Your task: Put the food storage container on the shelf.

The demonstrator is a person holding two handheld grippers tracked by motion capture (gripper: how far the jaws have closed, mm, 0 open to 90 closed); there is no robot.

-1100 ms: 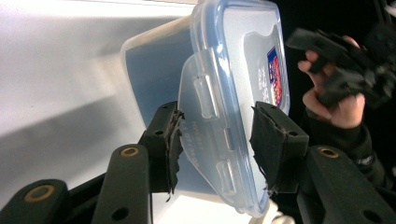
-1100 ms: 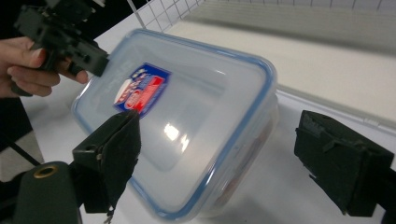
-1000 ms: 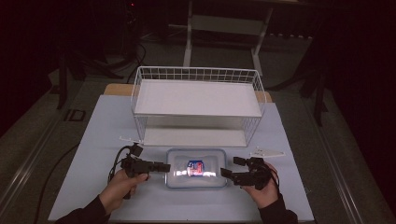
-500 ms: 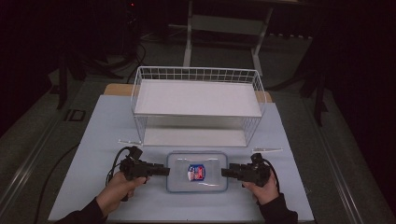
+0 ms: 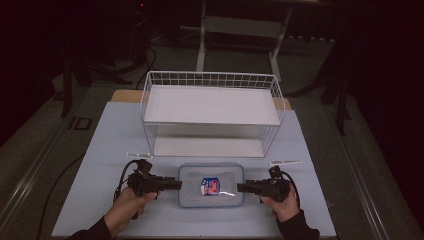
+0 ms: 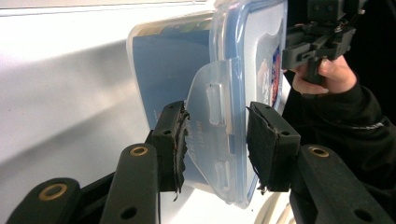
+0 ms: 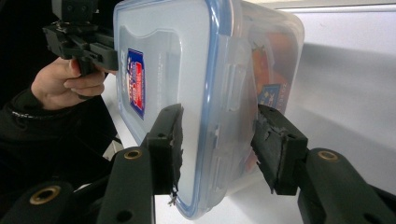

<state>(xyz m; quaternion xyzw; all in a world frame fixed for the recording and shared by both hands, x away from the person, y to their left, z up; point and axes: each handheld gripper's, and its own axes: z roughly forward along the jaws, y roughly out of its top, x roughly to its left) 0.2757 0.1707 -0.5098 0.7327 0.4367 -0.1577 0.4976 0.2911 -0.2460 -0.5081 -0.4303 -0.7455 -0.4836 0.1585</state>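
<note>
Holding a clear lidded box [image 5: 210, 185] from both short ends near the front edge of the table [image 5: 105, 150], you have the grip only partly made. Your left gripper [image 5: 176, 184] is closed as far as it goes on the box's left latch flap [image 6: 211, 122], which stands swung out from the wall, so that side looks unlatched or mid-latching; I cannot tell which. Your right gripper [image 5: 242, 187] has just been closing, with the box's right end between its jaws; in the right gripper view its pads [image 7: 170, 140] sit just beside the lid rim and wall, and a small gap shows on the far pad, so I judge that grip not yet firm. The box rests flat on the table, its blue-rimmed lid on and a red and blue label [image 5: 210, 186] facing up. Behind it, toward the back edge, stands a white wire rack [image 5: 212, 112], its shelves bare. Judging from this, securing both ends comes first and any lift or move to the rack is left.
</note>
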